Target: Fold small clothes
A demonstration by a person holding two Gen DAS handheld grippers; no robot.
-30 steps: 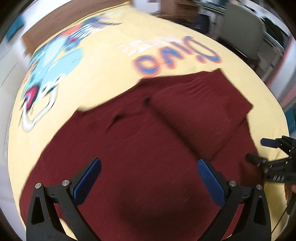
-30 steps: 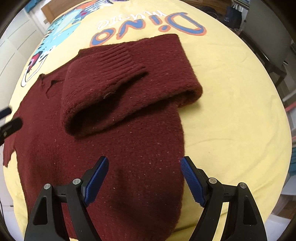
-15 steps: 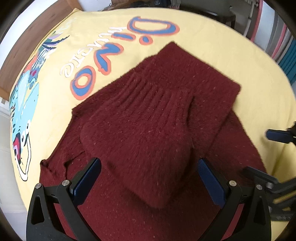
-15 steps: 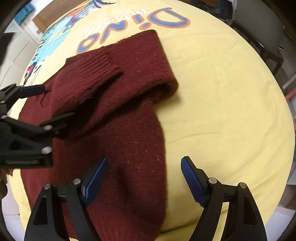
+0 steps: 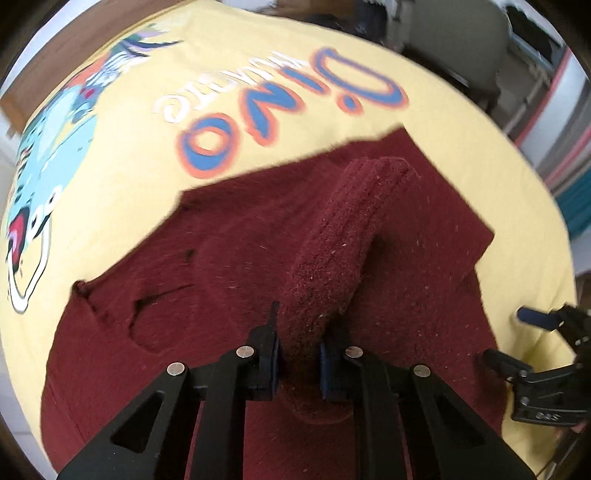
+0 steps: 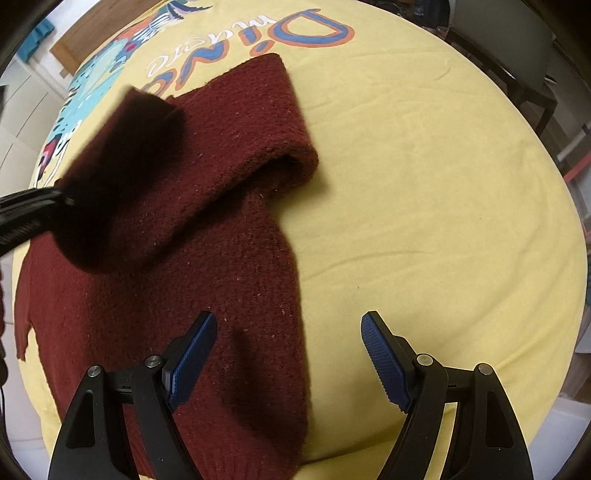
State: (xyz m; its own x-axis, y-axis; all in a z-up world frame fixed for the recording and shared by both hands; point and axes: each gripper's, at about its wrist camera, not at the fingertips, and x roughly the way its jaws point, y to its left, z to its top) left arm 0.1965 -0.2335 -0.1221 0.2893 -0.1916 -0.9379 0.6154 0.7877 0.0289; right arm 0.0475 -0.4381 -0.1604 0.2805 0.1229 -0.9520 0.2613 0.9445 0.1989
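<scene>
A dark red knitted sweater (image 5: 207, 258) lies spread on a yellow printed sheet (image 5: 122, 173). Its ribbed sleeve (image 5: 347, 236) is folded back over the body. My left gripper (image 5: 297, 354) is closing its jaws on a raised fold of that sleeve, and the blue pads press the knit from both sides. In the right wrist view the sweater (image 6: 221, 240) shows the same sleeve lifted and blurred at the left, where the left gripper's black fingers (image 6: 33, 206) come in. My right gripper (image 6: 288, 321) hangs open over the sweater's right edge, holding nothing.
The sheet (image 6: 424, 184) carries a blue-and-orange "Dino" print (image 6: 295, 33) and a cartoon animal (image 5: 44, 147) at the far left. Bare yellow sheet lies right of the sweater. A dark chair (image 6: 517, 62) stands beyond the far right edge, and a wooden board (image 6: 70, 51) at the far left.
My left gripper went from wide open above the sweater to pinched on the folded sleeve, bunching it into a ridge. The right gripper shifted slightly right, still open.
</scene>
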